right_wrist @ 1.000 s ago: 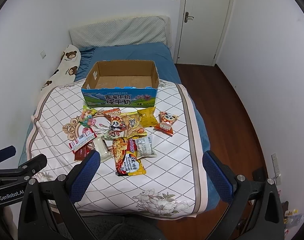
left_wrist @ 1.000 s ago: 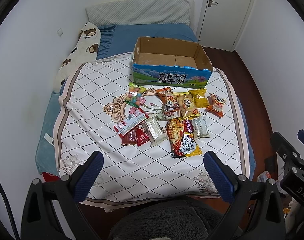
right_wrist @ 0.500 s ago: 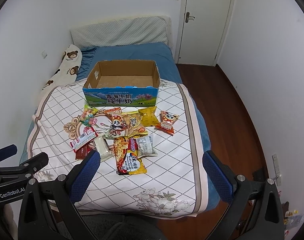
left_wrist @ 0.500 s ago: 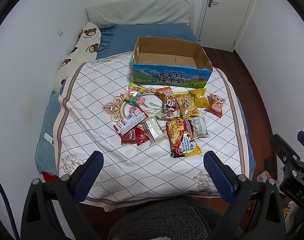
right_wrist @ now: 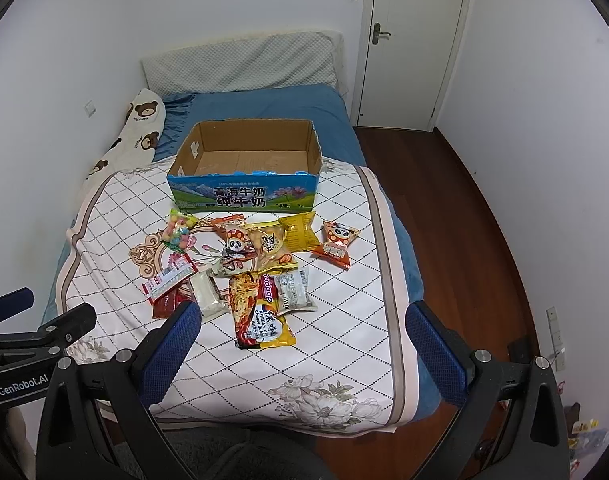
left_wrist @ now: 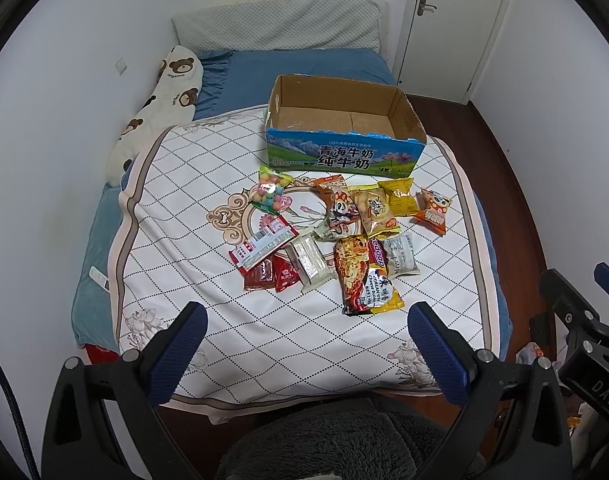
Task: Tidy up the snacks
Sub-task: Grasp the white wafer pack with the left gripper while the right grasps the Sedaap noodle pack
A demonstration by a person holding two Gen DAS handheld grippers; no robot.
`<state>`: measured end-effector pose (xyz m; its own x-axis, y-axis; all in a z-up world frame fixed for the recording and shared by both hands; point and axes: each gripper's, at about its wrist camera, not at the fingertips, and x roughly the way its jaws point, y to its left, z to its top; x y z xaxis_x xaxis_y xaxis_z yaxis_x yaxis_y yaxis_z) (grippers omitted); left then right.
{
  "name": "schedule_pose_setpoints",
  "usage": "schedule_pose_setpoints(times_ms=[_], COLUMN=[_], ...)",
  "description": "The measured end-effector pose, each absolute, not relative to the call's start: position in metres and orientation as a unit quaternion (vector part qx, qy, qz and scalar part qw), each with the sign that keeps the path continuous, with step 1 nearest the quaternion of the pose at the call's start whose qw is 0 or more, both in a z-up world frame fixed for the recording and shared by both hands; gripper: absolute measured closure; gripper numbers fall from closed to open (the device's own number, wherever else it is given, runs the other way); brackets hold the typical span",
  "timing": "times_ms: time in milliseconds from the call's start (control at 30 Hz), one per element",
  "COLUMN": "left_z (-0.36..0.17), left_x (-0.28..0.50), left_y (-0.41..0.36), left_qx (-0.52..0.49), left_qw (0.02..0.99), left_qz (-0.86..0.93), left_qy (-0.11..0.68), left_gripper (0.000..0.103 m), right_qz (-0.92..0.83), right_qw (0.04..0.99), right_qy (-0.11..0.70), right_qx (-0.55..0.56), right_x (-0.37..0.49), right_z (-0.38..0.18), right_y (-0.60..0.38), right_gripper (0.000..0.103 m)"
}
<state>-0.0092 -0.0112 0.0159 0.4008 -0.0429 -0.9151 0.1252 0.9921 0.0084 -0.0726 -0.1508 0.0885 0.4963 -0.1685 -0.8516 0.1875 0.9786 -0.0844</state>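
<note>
Several snack packets lie in a loose pile on the quilted bedspread (left_wrist: 208, 320). Among them are a red-and-yellow noodle packet (left_wrist: 364, 276) (right_wrist: 260, 312), a bag of coloured candy (left_wrist: 270, 194) (right_wrist: 179, 230) and an orange panda packet (left_wrist: 434, 210) (right_wrist: 337, 243). An empty cardboard milk box (left_wrist: 344, 120) (right_wrist: 248, 160) stands open behind the pile. My left gripper (left_wrist: 306, 334) is open and empty, well short of the pile. My right gripper (right_wrist: 302, 332) is open and empty, near the noodle packet in view.
A bear-print pillow (left_wrist: 160, 100) lies along the left wall. A white door (right_wrist: 412, 40) and wooden floor (right_wrist: 464, 220) are to the right of the bed. A grey fuzzy cushion (left_wrist: 324, 440) is below the grippers at the bed's foot.
The right wrist view has shifted slightly, so the box and snacks sit a little more to the right. The left view is almost unchanged. Both grippers stay open.
</note>
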Motion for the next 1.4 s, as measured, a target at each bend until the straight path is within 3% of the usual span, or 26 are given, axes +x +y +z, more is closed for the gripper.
schedule_pose_setpoints(times_ms=[167, 300, 700, 800, 867, 933, 1133, 1267, 1333, 1400], left_z=[0.011, -0.024, -0.189, -0.21, -0.224, -0.24, -0.308, -0.326, -0.325, -0.324], left_x=[-0.005, 0.017, 0.087, 0.103, 0.118, 0.135, 0.184, 0.197, 0.198, 0.197], left_y=[-0.007, 0.003, 0.046, 0.052, 0.05, 0.044, 0.015, 0.001, -0.004, -0.009], left_qx=[0.042, 0.061, 0.046, -0.007, -0.036, -0.056, -0.088, -0.054, -0.031, -0.011], left_qw=[0.843, 0.842, 0.751, 0.733, 0.732, 0.72, 0.656, 0.668, 0.684, 0.691], left_qz=[-0.039, -0.001, 0.049, 0.048, 0.037, 0.031, -0.007, 0.0, -0.005, -0.024], left_qy=[0.535, 0.536, 0.657, 0.678, 0.68, 0.692, 0.749, 0.742, 0.729, 0.722], left_gripper=[0.0, 0.0, 0.002, 0.01, 0.012, 0.019, 0.019, 0.02, 0.039, 0.046], right_qz=[-0.102, -0.094, -0.045, -0.038, -0.034, -0.029, -0.019, -0.011, -0.011, -0.012], right_qw=[0.863, 0.854, 0.773, 0.758, 0.747, 0.734, 0.71, 0.701, 0.698, 0.696], right_qy=[0.494, 0.51, 0.627, 0.646, 0.659, 0.673, 0.694, 0.701, 0.704, 0.708], right_qx=[0.013, 0.031, 0.084, 0.081, 0.083, 0.089, 0.118, 0.129, 0.129, 0.121], right_x=[-0.071, -0.055, 0.039, 0.061, 0.074, 0.081, 0.095, 0.097, 0.1, 0.101], right_z=[0.086, 0.061, -0.164, -0.21, -0.238, -0.256, -0.3, -0.314, -0.318, -0.322], right_y=[-0.151, -0.155, -0.151, -0.144, -0.139, -0.135, -0.138, -0.141, -0.14, -0.136], right_gripper=[0.0, 0.0, 0.002, 0.008, 0.019, 0.022, 0.022, 0.022, 0.022, 0.021])
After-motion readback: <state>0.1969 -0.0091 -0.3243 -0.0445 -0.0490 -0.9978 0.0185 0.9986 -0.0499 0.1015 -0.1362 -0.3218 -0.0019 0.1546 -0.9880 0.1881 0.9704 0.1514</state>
